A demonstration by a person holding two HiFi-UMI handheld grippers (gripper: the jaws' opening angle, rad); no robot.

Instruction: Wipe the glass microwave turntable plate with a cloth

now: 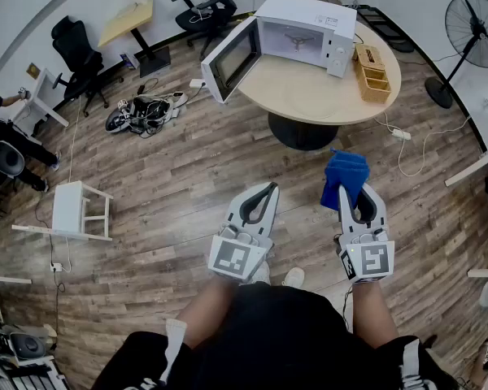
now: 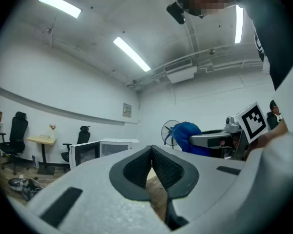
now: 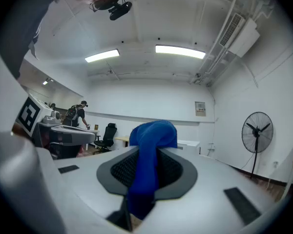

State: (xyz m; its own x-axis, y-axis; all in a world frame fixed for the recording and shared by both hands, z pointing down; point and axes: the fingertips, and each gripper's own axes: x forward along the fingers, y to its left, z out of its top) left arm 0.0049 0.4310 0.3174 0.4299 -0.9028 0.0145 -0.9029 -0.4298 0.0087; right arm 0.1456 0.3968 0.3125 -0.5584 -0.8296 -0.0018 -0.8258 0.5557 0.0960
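A white microwave [image 1: 305,32] stands on the round wooden table [image 1: 309,92] with its door [image 1: 229,59] swung open to the left; the glass turntable plate [image 1: 297,39] lies inside the cavity. My right gripper [image 1: 355,192] is shut on a blue cloth [image 1: 344,177], held in front of me above the floor, well short of the table. The cloth [image 3: 149,155] bunches between the jaws in the right gripper view. My left gripper [image 1: 266,189] hangs beside it, shut and empty; its pads [image 2: 156,167] meet in the left gripper view.
A wooden organiser box [image 1: 372,71] sits on the table right of the microwave. A standing fan [image 1: 474,31] is at the far right. Office chairs [image 1: 80,51], a small desk [image 1: 130,21], a white stool [image 1: 77,210] and floor clutter [image 1: 142,112] lie to the left.
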